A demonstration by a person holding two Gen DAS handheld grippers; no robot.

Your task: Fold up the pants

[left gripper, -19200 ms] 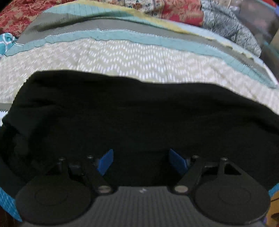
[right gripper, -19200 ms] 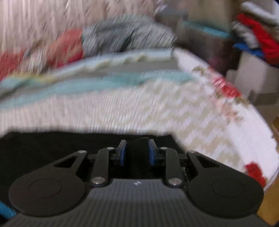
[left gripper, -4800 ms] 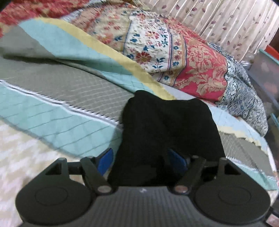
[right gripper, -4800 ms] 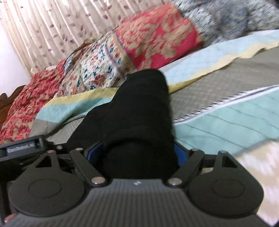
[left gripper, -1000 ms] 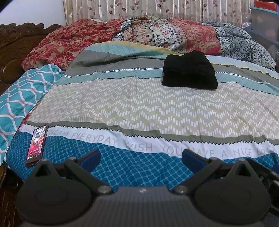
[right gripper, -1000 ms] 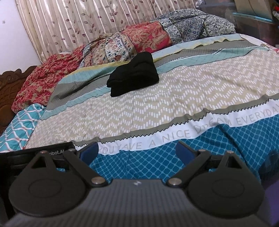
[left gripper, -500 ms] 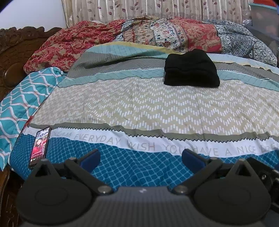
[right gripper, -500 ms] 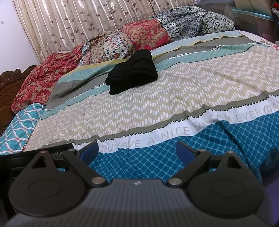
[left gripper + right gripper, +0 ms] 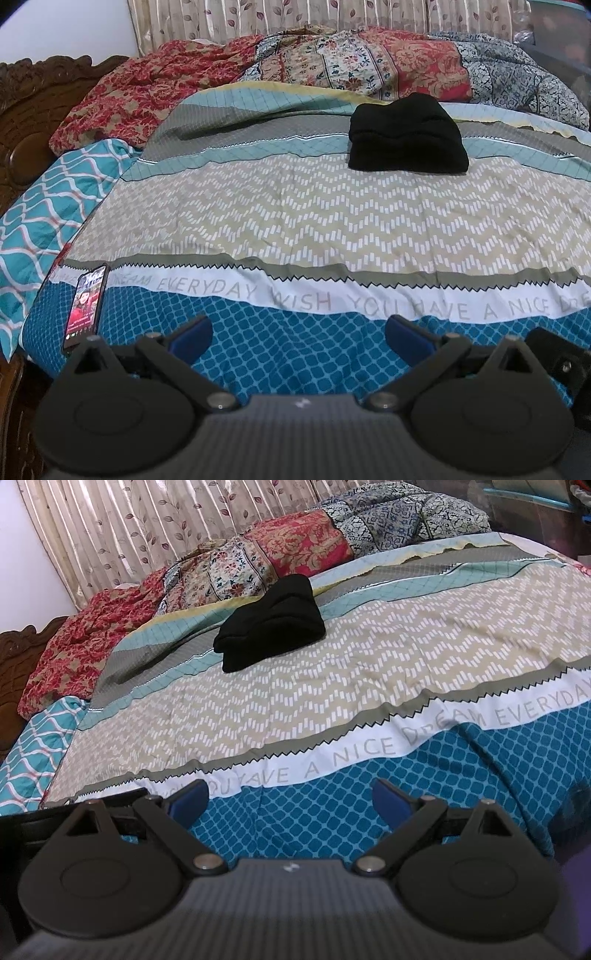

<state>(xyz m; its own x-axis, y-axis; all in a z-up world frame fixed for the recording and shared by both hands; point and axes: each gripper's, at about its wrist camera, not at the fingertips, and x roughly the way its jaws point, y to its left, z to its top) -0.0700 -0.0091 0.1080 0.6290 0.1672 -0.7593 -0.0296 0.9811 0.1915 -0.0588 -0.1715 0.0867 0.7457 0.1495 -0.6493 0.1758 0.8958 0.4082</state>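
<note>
Released since earlier, folded pants point(image 9: 406, 138) lie far up the bed point(image 9: 295, 221), well beyond both grippers' spread, empty jaws.

Black pants point(image 9: 406, 142) folded into compact, thick rectangular bundle, several stacked layers visible along near edge. Fabric plain, dark, soft-looking, slightly rounded on top. Bundle lies flat on far part of bed, across grey and light-teal stripes, near edge touching beige zigzag band. From right wrist view, pants point(image 9: 271, 626) appear angled, layered fold edges facing camera; far end rises slightly higher than near end.
</note>
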